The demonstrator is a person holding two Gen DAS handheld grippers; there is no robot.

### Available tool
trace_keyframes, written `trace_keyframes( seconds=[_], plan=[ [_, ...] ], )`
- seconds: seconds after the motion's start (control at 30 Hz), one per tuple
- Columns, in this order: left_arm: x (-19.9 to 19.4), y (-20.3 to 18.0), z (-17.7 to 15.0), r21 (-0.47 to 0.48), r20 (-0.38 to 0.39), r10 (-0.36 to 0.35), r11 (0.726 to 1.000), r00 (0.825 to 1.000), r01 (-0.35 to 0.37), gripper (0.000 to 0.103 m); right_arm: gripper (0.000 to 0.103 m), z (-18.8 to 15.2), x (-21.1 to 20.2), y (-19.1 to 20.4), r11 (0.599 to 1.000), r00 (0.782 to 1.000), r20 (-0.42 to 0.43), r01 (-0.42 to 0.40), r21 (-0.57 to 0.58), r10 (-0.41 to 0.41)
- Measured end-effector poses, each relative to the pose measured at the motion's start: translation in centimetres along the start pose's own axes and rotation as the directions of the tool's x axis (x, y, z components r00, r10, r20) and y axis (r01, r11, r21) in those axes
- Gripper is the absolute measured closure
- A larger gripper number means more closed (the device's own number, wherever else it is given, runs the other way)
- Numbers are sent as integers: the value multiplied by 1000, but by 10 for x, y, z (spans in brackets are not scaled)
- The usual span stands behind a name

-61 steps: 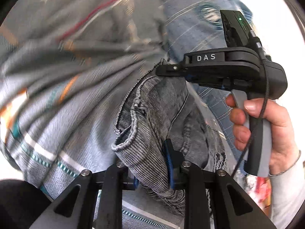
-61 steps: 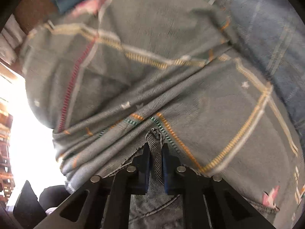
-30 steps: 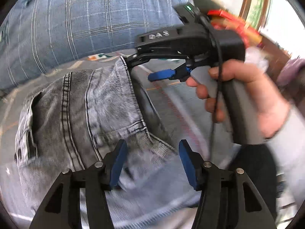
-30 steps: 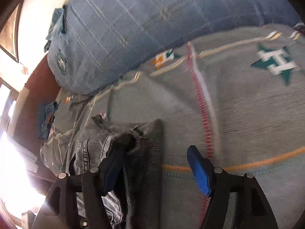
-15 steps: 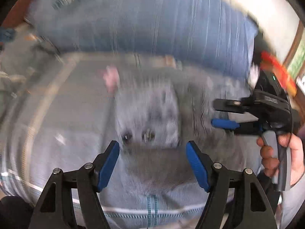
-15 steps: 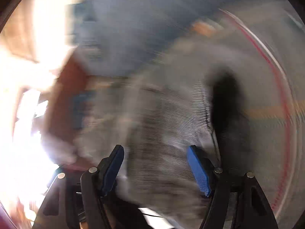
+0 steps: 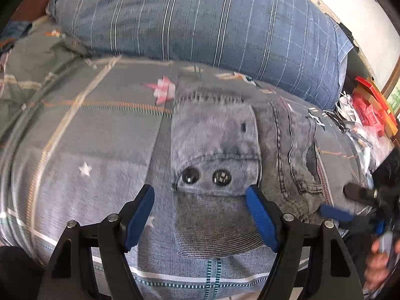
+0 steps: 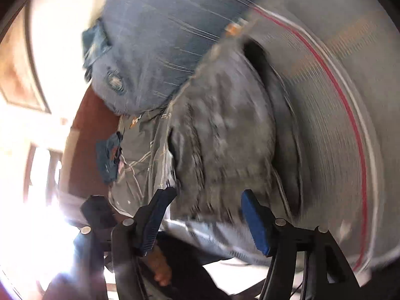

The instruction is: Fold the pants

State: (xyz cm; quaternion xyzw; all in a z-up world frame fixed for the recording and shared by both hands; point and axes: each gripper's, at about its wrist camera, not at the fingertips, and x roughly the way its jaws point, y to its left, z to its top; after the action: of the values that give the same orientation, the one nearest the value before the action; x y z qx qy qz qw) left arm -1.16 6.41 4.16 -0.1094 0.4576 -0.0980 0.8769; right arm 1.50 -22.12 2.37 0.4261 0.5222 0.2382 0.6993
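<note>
nearest of all, the left gripper (image 7: 200, 215) hangs with its blue pads spread wide and nothing between them, just short of the pants (image 7: 225, 165). the grey jeans lie in a compact folded bundle on the grey patterned bedspread (image 7: 75, 150), and the flap with two dark snap buttons (image 7: 205, 176) faces up on the side nearest that gripper. off to the right of the pants the right gripper (image 7: 350, 205) comes in low over the cloth, blurred, its fingers apart and empty; its own view agrees, jaws wide with only denim beyond them, though that view is too smeared for detail.

from where i stand the fold looks close to done, and what is left seems to be tidying. to do that well, i would bring both grippers down on the near edge of the pants, press flat rather than pinch, and smooth outward so the layers do not slide off each other. the seam side on the right looks lumpy, so it may spring open if it is nudged.

beyond the pants lies the big blue plaid pillow (image 7: 200, 25), touching the bedspread, and to the far right of the pants a heap of red boxes (image 7: 370, 102).
</note>
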Motion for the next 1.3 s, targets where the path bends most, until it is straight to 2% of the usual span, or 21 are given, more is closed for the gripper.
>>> trace_keyframes(
  seconds=[0.13,0.23,0.27,0.3,0.37,0.4,0.5,0.57,0.63,0.7,0.73,0.8,0.87,0.93,0.97,1.0,1.1,1.2,1.23,1.3],
  plan=[
    [4,-4,0,19,-5,1,1000,1000,-1,26,38,-1,-2,-16,997,999,29,-27,76,25],
    [6,-1,0,25,-11,4,1000,1000,-4,26,38,4,-2,-21,994,999,47,-9,113,3],
    [4,-1,0,21,-6,3,1000,1000,-3,26,42,5,-4,-22,994,999,51,-1,110,-5],
    [4,-1,0,17,-5,2,1000,1000,-2,25,50,6,-3,-21,994,998,52,26,102,-32],
    [6,1,-1,3,-12,-1,1000,1000,1,24,94,9,3,-20,993,998,48,42,112,-48],
    [7,2,-2,-1,-15,-5,1000,1000,5,24,99,8,1,-16,994,996,60,59,90,-64],
    [6,4,-2,-4,-16,-16,1000,1000,16,21,99,1,-20,23,992,985,136,111,-53,-103],
    [5,3,-1,-6,-19,-35,999,999,35,19,99,-9,-32,46,970,966,204,191,-148,-159],
    [2,0,0,8,-22,-29,1000,999,30,19,99,-19,-28,46,951,950,219,260,-166,-221],
    [-4,-3,1,15,-11,-16,1000,1000,17,20,99,-23,-16,17,946,945,180,298,-125,-274],
    [-10,-4,2,8,5,-21,1000,1000,21,20,99,-25,-8,-1,952,949,145,294,-87,-280],
    [-20,-7,4,9,52,-24,1000,998,23,20,99,-27,1,-13,956,953,128,286,-69,-276],
    [-25,-14,6,42,102,26,999,994,-30,20,99,-26,0,-12,955,952,132,287,-74,-276],
    [-10,-20,6,80,63,100,991,993,-105,19,98,-24,1,-10,951,951,116,296,-89,-286],
    [9,-22,4,111,-3,123,986,992,-122,17,96,-22,1,-10,953,953,109,292,-84,-282],
    [19,-23,2,122,-44,116,986,992,-110,17,95,-21,-2,-10,953,954,101,291,-84,-282],
    [21,-25,-2,116,-35,118,987,992,-113,17,87,-21,-30,2,942,944,146,315,-114,-297],
    [22,-23,-2,118,-36,110,987,993,-105,16,87,-12,-53,33,926,929,228,333,-177,-291],
    [23,-20,-1,107,-41,98,990,994,-93,16,87,-3,-52,49,929,940,236,298,-219,-245],
    [23,-13,-1,87,-48,82,993,996,-77,14,84,17,-43,66,940,951,220,265,-215,-218]
  ],
)
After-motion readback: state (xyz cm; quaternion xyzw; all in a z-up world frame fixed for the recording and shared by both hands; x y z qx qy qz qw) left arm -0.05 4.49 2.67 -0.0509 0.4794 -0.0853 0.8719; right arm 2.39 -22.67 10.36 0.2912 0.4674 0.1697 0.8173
